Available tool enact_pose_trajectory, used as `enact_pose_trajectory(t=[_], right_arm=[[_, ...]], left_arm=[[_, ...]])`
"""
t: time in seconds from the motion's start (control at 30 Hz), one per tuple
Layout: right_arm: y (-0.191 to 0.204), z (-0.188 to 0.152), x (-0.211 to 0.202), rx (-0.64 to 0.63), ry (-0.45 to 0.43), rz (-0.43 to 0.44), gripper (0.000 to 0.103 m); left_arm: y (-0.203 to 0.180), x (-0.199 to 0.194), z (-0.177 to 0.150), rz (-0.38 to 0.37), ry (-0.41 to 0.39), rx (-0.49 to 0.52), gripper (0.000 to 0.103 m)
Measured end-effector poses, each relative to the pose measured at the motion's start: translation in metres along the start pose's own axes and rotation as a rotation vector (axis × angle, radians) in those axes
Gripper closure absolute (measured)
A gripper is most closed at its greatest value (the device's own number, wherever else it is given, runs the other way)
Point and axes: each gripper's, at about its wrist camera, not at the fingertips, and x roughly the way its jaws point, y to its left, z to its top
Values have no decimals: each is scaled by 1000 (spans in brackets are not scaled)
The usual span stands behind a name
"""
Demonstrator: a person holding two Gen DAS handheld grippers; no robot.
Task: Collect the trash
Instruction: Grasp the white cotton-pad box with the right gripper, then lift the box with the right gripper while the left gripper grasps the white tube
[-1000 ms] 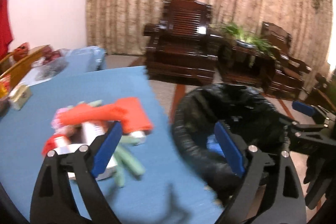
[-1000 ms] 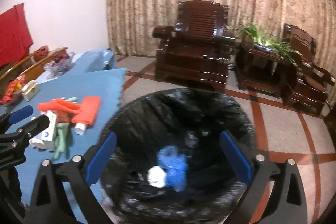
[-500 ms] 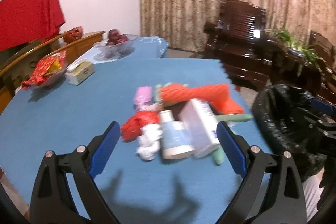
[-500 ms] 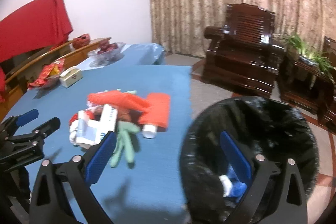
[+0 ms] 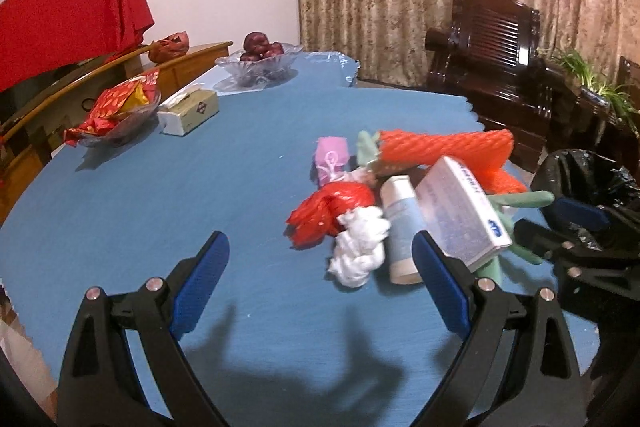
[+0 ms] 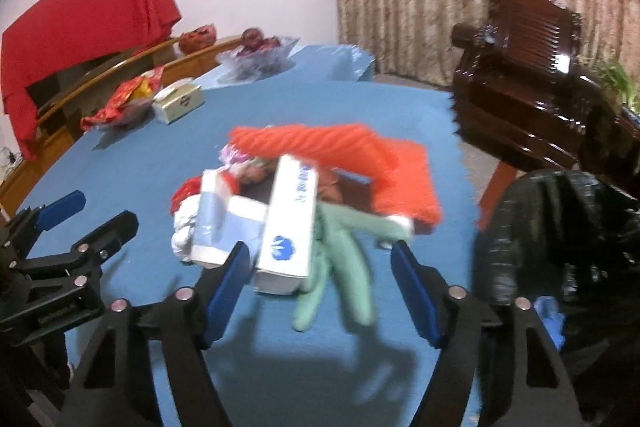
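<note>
My left claw [image 5: 320, 263] gapes over the blue surface [image 5: 168, 187]. My right claw [image 6: 320, 267] has just been closing, still apart, around the white box [image 6: 288, 223] in the trash pile beside the bin [image 6: 560, 227].

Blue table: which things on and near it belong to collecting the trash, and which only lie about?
For the job:
- white box
- orange foam net
- green glove
- crumpled white tissue
- red wrapper
- white tube
- black bin bag

Lying about:
- fruit bowl
- tissue box
- snack dish
- wooden armchair
</note>
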Motion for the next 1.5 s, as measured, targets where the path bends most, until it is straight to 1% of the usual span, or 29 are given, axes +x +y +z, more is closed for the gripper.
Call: enact_pose_trajectory(t=[0.13, 0.37, 0.47, 0.5, 0.53, 0.67, 0.73, 0.87, 1.07, 1.2, 1.33, 1.4, 1.5], right_arm=[[9, -2, 19, -8, 33, 16, 42], [15, -1, 39, -3, 64, 33, 50], [17, 1, 43, -6, 73, 44, 60], [18, 1, 45, -11, 82, 50, 67], [19, 2, 46, -13, 89, 57, 69], [18, 4, 40, -12, 79, 74, 71], [17, 5, 31, -22, 63, 80, 73], [9, 8, 11, -15, 43, 98, 73], [-8, 9, -18, 33, 11, 101, 73], [-20, 9, -29, 32, -3, 60, 73], [-32, 7, -31, 41, 0, 32, 73], [-37, 5, -32, 41, 4, 23, 73], [-38, 2, -31, 37, 5, 17, 73]], left_arm=[[8, 6, -1, 10, 5, -4, 13], [13, 12, -3, 10, 6, -17, 13], [14, 14, -2, 8, 6, -21, 13], [14, 14, -2, 9, 6, -20, 13], [14, 14, -2, 8, 6, -20, 13], [13, 15, -1, 2, 6, -16, 13], [9, 13, -3, -4, 4, -12, 13], [-1, 13, -2, -31, -1, -2, 13], [-27, 15, -3, -94, 16, 27, 25], [-45, 22, -5, -128, 36, 41, 35], [-58, 33, -7, -130, 61, 53, 44], [-64, 42, -8, -123, 82, 60, 51], [-70, 51, -11, -124, 107, 62, 56]])
